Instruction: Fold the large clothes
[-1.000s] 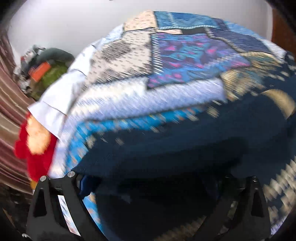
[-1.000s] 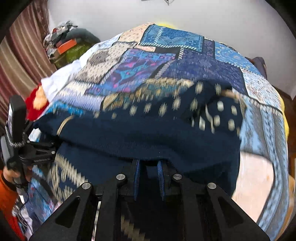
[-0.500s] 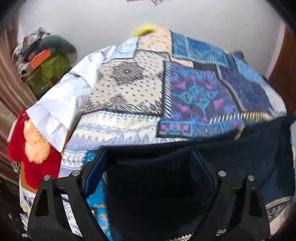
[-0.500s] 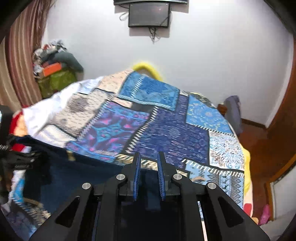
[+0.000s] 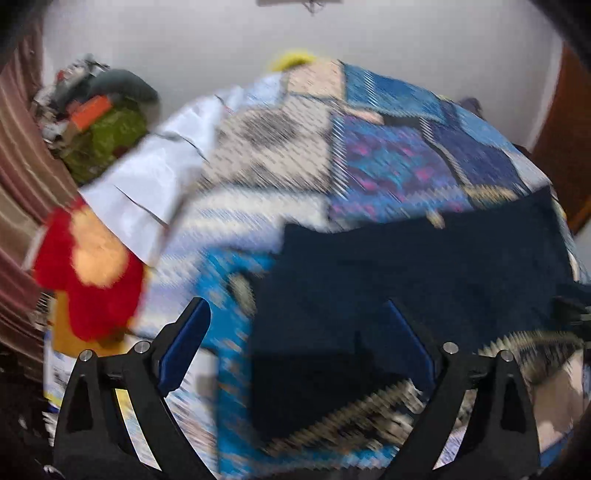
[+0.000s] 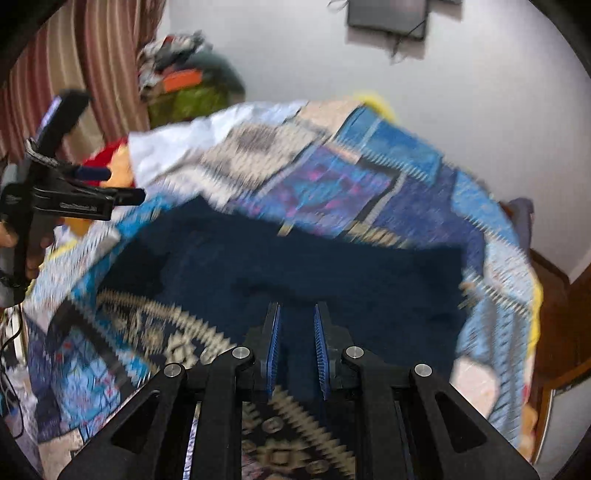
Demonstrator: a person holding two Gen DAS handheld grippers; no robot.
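Note:
A large dark navy garment (image 6: 306,269) with a cream patterned border lies spread on the patchwork bed cover (image 6: 321,184). It also shows in the left wrist view (image 5: 417,280), right of centre. My left gripper (image 5: 295,325) is wide open and empty above the garment's left edge. My right gripper (image 6: 295,328) hovers over the garment's near part with its blue pads a narrow gap apart and nothing between them. The left gripper also shows at the left of the right wrist view (image 6: 122,184). Both views are blurred.
A red and orange plush toy (image 5: 88,266) and a white sheet (image 5: 155,184) lie at the bed's left edge. A pile of bags and clothes (image 5: 96,122) stands by the striped curtain (image 6: 92,59). A screen (image 6: 388,14) hangs on the white wall.
The garment that I held up half a second ago now lies flat on the bed. My right gripper has let go of it and opened a little. Both grippers have moved back.

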